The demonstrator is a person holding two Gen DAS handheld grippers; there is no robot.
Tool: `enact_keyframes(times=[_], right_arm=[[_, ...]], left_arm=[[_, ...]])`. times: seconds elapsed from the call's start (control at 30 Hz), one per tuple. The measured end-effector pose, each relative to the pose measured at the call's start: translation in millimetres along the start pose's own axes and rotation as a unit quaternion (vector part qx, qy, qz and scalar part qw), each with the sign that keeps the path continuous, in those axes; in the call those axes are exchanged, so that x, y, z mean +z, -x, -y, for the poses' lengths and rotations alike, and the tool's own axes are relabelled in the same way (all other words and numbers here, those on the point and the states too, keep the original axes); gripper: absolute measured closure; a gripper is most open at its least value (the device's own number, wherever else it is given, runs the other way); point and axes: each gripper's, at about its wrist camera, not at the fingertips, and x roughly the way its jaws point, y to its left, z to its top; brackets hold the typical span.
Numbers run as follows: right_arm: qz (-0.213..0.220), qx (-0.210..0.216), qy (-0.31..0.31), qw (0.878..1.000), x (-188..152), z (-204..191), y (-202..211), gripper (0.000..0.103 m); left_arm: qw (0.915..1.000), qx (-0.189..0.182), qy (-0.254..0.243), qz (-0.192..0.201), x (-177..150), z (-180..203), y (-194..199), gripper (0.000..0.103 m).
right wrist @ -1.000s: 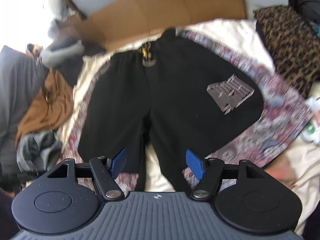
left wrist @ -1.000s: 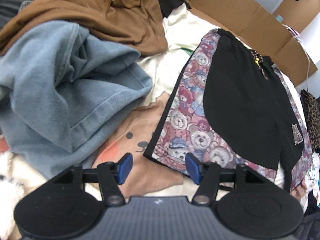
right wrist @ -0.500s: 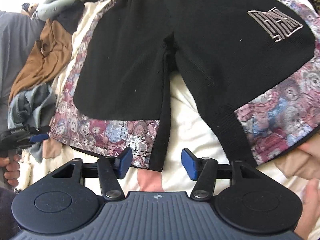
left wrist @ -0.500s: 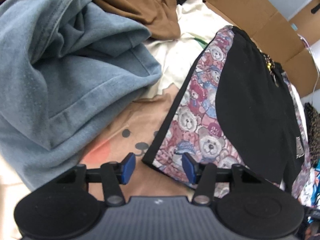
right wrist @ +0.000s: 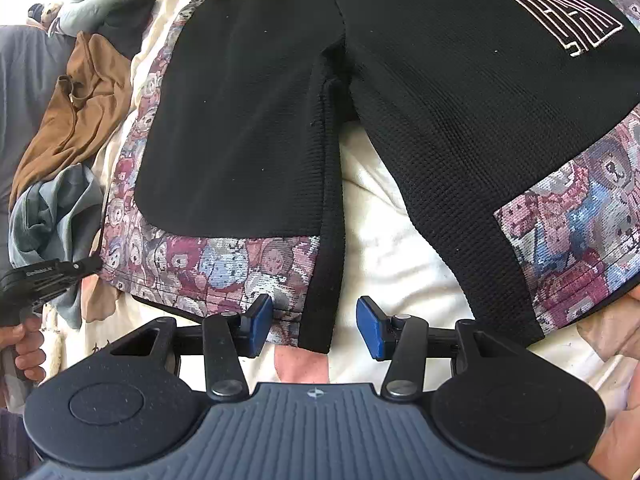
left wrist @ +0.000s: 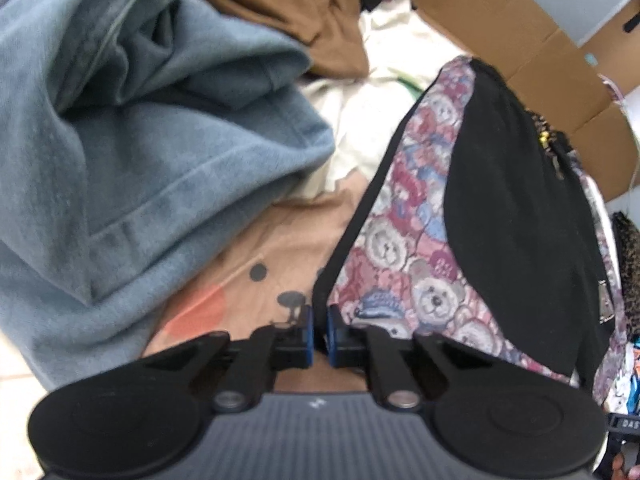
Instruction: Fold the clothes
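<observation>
Left wrist view: my left tool [left wrist: 319, 330] is pinched on the outer hem corner of the shorts [left wrist: 500, 208], which run lengthwise away toward the cardboard [left wrist: 520, 48]; blue sweatshirt [left wrist: 132, 152] lies beside them. Half a second back the pads stood apart.

Right wrist view: my right tool [right wrist: 314, 322] gapes wide, straddling the same leg's inner hem corner, nearer than before.

The shorts [right wrist: 248, 92] are black with side and hem panels woven in teddy bears of maroon, pink, blue and grey, and a cream outlined logo [right wrist: 566, 20]. Beside them lie a faded blue garment [left wrist: 140, 168], a brown one [left wrist: 288, 8] and cream bedding [right wrist: 396, 248]; the tongs carry blue pads [right wrist: 258, 325].
</observation>
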Motion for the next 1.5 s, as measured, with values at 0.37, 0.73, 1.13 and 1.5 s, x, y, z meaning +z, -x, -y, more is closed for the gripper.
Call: enact_keyframes(times=[0.37,0.73,1.13,1.5], right_arm=[[-0.002,0.004,0.004,1.0,1.9,5.7,2.5,0.054],[-0.034,0.057,-0.078,0.995,-4.7,9.1,-32.8,0.101],[-0.043,0.044,0.004,0.998,13.1,16.4,16.8,0.103],[-0.037,-0.008,-0.006,0.999,17.1,14.5,20.7,0.091]], left_arm=[[0.9991,0.024,-0.014,0.033,16.7,-6.9,10.6,0.097],[0.9993,0.028,-0.004,0.024,16.0,-10.4,9.3,0.097],[0.9996,0.001,0.014,0.026,5.7,3.1,30.8,0.097],[0.9997,0.023,0.008,0.003,4.7,-4.3,6.8,0.097]])
